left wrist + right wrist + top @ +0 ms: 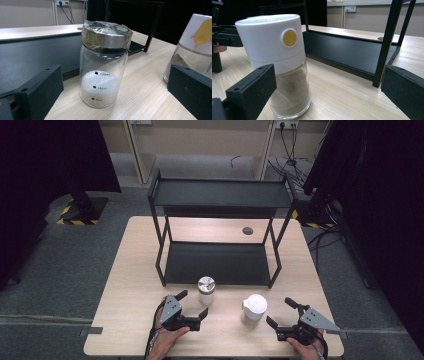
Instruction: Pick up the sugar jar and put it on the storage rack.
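Left tongs [192, 304]: jaws spread wide, empty, aimed at clear glass jar with foil-wrapped metal lid [206, 290]; white granules in it, standing upright on bench just ahead.
Right tongs [281, 312]: jaws apart, empty, facing clear glass shaker with white cap and yellow button [254, 307]; brown powder inside, upright, just beside the left jaw.
Black metal two-tier shelf [218, 193]: behind both jars, lower tier bare, likely destination.
Light wooden bench [125, 285]: free margin at sides; near edge close behind hands.
Spacing: jars apart, room for each grip.

Lab or test room, black curtains [45, 165], hazard-striped stand base [75, 215] (floor cables [290, 167])
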`<state>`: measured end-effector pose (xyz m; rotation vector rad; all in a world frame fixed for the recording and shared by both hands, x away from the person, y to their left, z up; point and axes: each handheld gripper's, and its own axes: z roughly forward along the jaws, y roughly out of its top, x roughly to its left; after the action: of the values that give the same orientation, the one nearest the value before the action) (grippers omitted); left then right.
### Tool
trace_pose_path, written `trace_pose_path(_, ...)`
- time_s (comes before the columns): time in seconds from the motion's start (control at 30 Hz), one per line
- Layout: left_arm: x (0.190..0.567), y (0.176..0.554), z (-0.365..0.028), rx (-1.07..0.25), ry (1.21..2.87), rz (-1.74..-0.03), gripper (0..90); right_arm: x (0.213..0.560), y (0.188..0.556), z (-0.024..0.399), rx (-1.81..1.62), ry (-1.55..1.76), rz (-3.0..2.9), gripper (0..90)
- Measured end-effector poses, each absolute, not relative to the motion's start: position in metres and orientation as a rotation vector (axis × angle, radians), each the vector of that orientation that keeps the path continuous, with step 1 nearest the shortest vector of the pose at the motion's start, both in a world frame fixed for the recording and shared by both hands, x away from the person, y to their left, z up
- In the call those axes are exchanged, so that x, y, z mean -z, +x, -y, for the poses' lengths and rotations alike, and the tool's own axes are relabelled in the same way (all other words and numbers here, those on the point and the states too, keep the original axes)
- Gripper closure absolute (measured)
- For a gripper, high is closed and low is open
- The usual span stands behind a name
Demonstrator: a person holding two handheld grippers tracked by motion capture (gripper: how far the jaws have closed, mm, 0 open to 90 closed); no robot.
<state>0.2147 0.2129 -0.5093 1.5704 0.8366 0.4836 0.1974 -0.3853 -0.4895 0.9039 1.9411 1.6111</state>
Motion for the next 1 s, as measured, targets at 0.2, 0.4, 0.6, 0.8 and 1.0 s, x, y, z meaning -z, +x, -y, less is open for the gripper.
trace_pose_path(0.2, 0.509, 0.215, -0.212, -0.488, 1.572, -0.835, 0.0, 0.49, 0.197, 0.385, -1.611, 0.906, -1.942, 0.5)
trace_pose_path(0.4, 0.509, 0.215, -0.21, -0.489, 1.576, -0.839, 0.0, 0.491, 0.197, 0.385, -1.615, 0.912, -1.935, 0.5)
trace_pose_path(0.6, 0.508, 0.215, -0.208, -0.5, 1.578, -0.843, 0.0, 0.491, 0.198, 0.385, -1.617, 0.912, -1.933, 0.5)
trace_pose_path(0.8, 0.506, 0.217, -0.203, -0.508, 1.585, -0.854, 0.0, 0.491, 0.199, 0.385, -1.616, 0.917, -1.935, 0.5)
trace_pose_path(1.0, 0.503, 0.22, -0.198, -0.538, 1.597, -0.853, 0.5, 0.491, 0.198, 0.385, -1.618, 0.916, -1.935, 0.5)
